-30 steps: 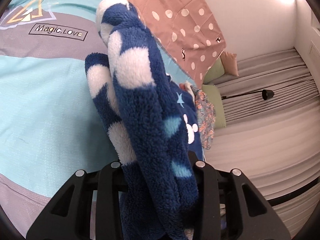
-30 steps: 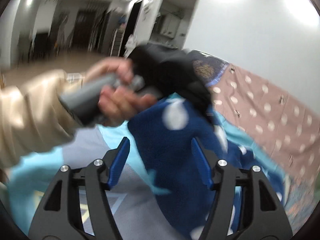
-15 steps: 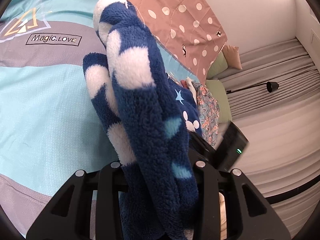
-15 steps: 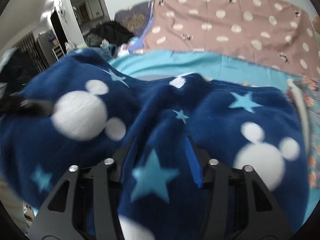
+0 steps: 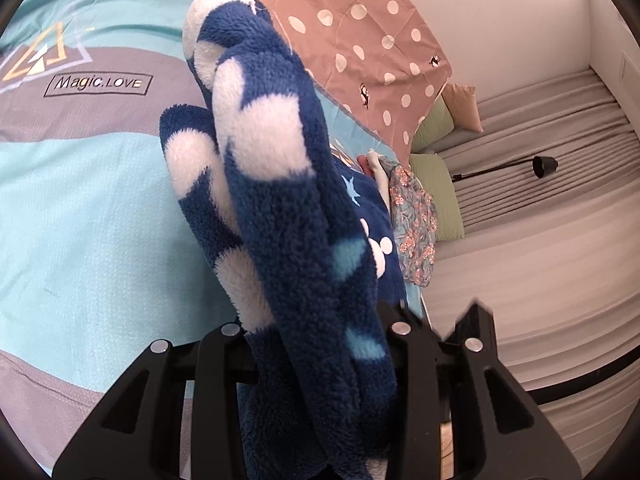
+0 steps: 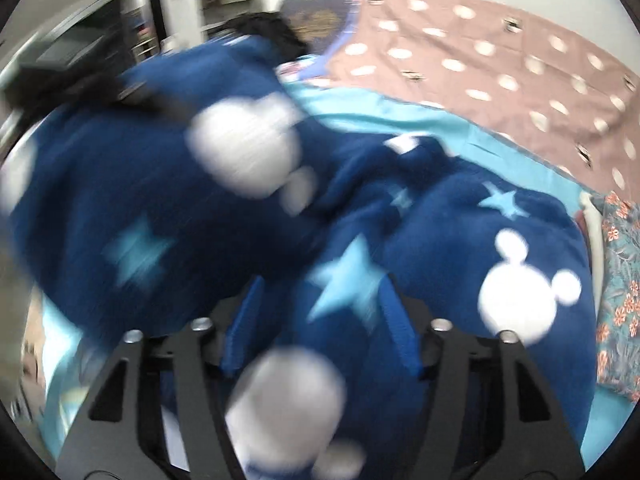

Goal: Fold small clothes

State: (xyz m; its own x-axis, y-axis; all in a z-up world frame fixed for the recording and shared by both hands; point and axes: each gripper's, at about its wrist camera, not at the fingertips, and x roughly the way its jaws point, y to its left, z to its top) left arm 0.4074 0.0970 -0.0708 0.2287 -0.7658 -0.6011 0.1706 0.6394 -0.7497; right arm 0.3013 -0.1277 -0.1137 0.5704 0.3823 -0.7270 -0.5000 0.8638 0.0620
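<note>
A navy fleece garment [image 5: 280, 208] with white mouse heads and light blue stars is the piece in hand. My left gripper [image 5: 316, 344] is shut on a thick bunch of it, which stands up above the bed. In the right wrist view the same garment [image 6: 460, 240] fills most of the frame, partly blurred. My right gripper [image 6: 320, 320] has a fold of the fleece between its blue pads [image 6: 394, 316]. Whether the jaws are pressed onto it is not clear. The left gripper's black body [image 6: 80, 88] shows at the upper left of that view.
The bed cover [image 5: 80, 208] is turquoise and grey with a "Magic.LOVE" label. A brown polka-dot blanket [image 5: 360, 40] lies behind. A floral garment [image 5: 414, 220] and green pillows [image 5: 438, 184] lie at the bed's right edge. Grey curtains [image 5: 540, 128] and a black lamp [image 5: 544, 166] stand beyond.
The right gripper swung from facing the room and the left hand down into the fleece, and now has a fold between its fingers. The left gripper kept its hold, shifting slightly.
</note>
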